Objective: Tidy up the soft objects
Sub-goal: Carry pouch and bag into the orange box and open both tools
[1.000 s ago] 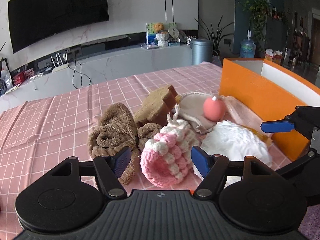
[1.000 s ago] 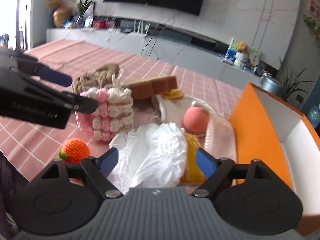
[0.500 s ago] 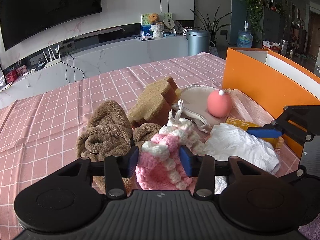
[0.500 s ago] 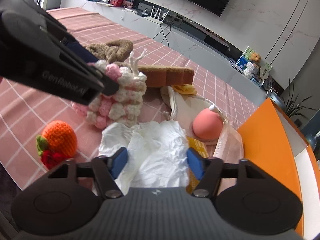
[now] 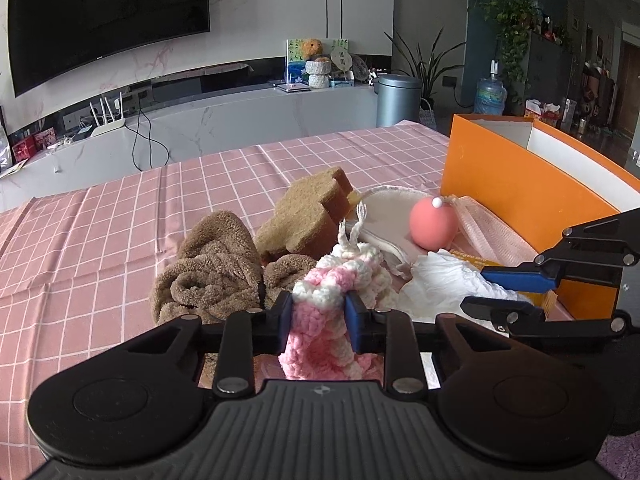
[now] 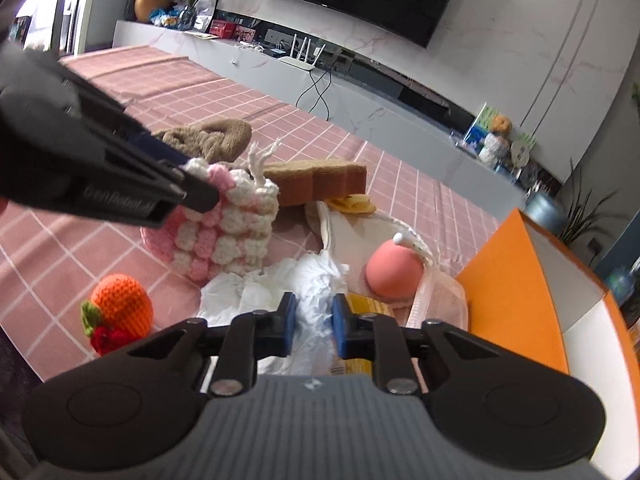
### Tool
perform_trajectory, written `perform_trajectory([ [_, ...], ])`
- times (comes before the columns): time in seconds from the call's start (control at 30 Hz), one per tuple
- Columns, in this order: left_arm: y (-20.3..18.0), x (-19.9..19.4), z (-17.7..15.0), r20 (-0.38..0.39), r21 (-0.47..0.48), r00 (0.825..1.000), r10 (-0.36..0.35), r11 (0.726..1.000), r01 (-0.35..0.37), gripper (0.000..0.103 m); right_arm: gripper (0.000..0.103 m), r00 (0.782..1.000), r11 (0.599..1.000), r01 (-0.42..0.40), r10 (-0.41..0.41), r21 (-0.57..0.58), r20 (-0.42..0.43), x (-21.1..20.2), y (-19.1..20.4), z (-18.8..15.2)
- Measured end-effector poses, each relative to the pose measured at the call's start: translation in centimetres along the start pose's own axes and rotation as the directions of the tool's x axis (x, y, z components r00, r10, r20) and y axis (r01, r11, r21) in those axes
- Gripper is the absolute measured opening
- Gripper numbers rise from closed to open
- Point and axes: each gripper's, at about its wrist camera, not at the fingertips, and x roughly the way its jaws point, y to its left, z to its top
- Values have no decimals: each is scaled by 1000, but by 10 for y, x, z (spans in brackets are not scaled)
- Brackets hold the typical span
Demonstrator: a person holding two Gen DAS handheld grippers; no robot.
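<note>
Crocheted in pink and white yarn, a small bobble-stitch pouch (image 5: 340, 304) sits pinched at its top between the blue pads of the left gripper (image 5: 318, 320), whose jaws are closing on it at the near edge of the desk (image 5: 120, 232), which is covered in a pink checked cloth. Just beside it to the right, a crumpled white plastic bag (image 6: 308, 304) is bunched between the pads of the right gripper (image 6: 314, 330), its jaws also closing, narrow around the film.

Both pieces rest on the desk, so the sorting appears barely begun: the orange cardboard box with a white lining (image 5: 520, 184) stands open at the right, and what shows of its inside looks bare. Left to clear, by the look of it, are a brown fleece cloth (image 5: 208, 272) heaped touching the pouch, a tan sponge block (image 5: 304, 216) behind it, a round coral-pink ball (image 5: 434, 224) lying on a cream fabric pad (image 5: 384, 208), a pale pink mesh bag (image 5: 492, 228) against the box wall, a yellow packet (image 6: 362, 304) under the plastic bag, and a crocheted orange fruit with a green leaf (image 6: 120, 304) near the front edge.

Embossed lettering on the left gripper's black arm, seen from the right wrist view, seems to read "GenRobot.AI" (image 6: 116, 200). Print on the yellow packet is too small to read.
</note>
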Motion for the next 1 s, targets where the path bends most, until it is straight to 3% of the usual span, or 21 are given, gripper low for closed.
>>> perform_trajectory([
  [0.17,-3,-7,1,13,-5,1000,4,1000,-4,29,13,999,995,-34,32,96,17,-10,-15,1],
  [0.57,-6,-38,16,99,-17,995,34,999,-33,28,13,989,988,-9,-13,152,145,-54,-43,15],
  [0.73,-12,-52,29,139,-20,990,22,1000,-19,28,13,981,988,29,-57,149,185,-77,-56,20],
  [1.0,-51,-69,59,218,60,975,-43,998,31,28,13,962,980,120,-154,159,224,-115,-95,21],
])
